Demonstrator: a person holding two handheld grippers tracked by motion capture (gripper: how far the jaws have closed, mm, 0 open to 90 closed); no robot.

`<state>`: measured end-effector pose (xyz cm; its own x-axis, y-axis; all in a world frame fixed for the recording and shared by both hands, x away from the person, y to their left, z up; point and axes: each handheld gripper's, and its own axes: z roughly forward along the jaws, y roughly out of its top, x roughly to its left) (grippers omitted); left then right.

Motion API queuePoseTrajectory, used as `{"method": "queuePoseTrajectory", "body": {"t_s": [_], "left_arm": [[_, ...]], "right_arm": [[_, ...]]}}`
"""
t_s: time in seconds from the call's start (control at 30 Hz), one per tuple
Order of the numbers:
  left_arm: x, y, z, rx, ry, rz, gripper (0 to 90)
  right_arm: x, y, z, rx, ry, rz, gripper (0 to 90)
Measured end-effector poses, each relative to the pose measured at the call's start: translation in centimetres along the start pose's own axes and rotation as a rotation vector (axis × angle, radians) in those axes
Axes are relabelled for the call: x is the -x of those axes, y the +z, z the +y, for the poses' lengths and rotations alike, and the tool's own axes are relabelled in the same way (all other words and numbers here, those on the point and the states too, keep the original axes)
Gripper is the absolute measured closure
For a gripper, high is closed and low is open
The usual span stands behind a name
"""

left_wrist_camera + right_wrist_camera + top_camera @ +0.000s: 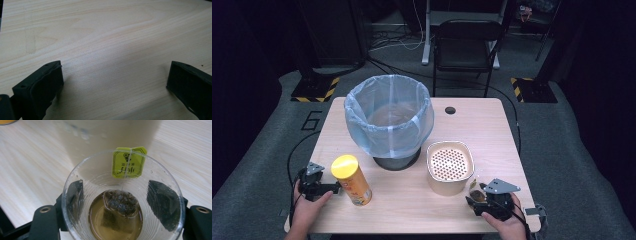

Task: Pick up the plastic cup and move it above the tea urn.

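Right gripper seemingly clamps the clear cup between its jaws; left gripper spread wide.

A clear plastic cup stands upright beside the strainer box, holding brownish tea (teabag soaking, green tag over rim).

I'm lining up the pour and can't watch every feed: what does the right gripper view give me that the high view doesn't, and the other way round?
Right gripper view alone: the tea bag sunk in shallow brown tea, and its yellow-green tag hanging over the rim. High view alone: the lined bin, the yellow-lidded can and the left gripper beside that can. Both: the clear cup between the right gripper's jaws, the cream strainer tub behind it, and the wooden table.
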<state>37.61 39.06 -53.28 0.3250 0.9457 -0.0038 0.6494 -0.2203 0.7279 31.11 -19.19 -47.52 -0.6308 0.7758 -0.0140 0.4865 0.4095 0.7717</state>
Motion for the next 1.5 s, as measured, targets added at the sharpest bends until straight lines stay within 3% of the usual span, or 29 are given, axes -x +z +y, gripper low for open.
{"method": "queuePoseTrajectory", "body": {"t_s": [0.07, 0.17, 0.5, 0.67, 0.73, 0.9, 1.2, 1.3, 1.33, 1.5], "left_arm": [[0.0, 0.0, 0.0, 0.000, 0.000, 0.000, 0.3], [0.0, 0.0, 0.0, -0.001, 0.000, 0.000, 0.4], [0.0, 0.0, 0.0, -0.004, 0.000, 0.000, 0.3], [0.0, 0.0, 0.0, -0.005, 0.001, 0.000, 0.4], [0.0, 0.0, 0.0, -0.005, -0.001, 0.000, 0.4], [0.0, 0.0, 0.0, -0.005, 0.000, 0.000, 0.3], [0.0, 0.0, 0.0, -0.005, 0.000, 0.001, 0.3], [0.0, 0.0, 0.0, -0.003, -0.003, 0.002, 0.3], [0.0, 0.0, 0.0, -0.004, -0.006, 0.001, 0.3], [0.0, 0.0, 0.0, -0.002, -0.006, 0.003, 0.3]], "right_arm": [[0.2, -0.1, -0.1, 0.001, 0.010, -0.003, 29.7], [1.7, -0.3, -0.5, 0.003, 0.019, -0.040, 29.6], [2.9, -0.5, -1.1, 0.010, 0.057, -0.070, 29.4], [3.3, -0.5, -1.3, 0.011, 0.071, -0.075, 24.5], [3.3, -0.5, -1.3, 0.013, 0.088, -0.091, 16.1], [3.3, -1.1, -0.8, 0.047, 0.105, -0.098, 14.1], [3.2, -3.7, 1.6, 0.110, 0.083, -0.122, 14.5], [3.3, -4.0, 3.2, 0.113, 0.070, -0.116, 20.5], [3.5, -3.9, 3.7, 0.110, 0.059, -0.100, 25.0], [3.6, -3.2, 6.2, 0.134, 0.101, -0.021, 37.5]]}}
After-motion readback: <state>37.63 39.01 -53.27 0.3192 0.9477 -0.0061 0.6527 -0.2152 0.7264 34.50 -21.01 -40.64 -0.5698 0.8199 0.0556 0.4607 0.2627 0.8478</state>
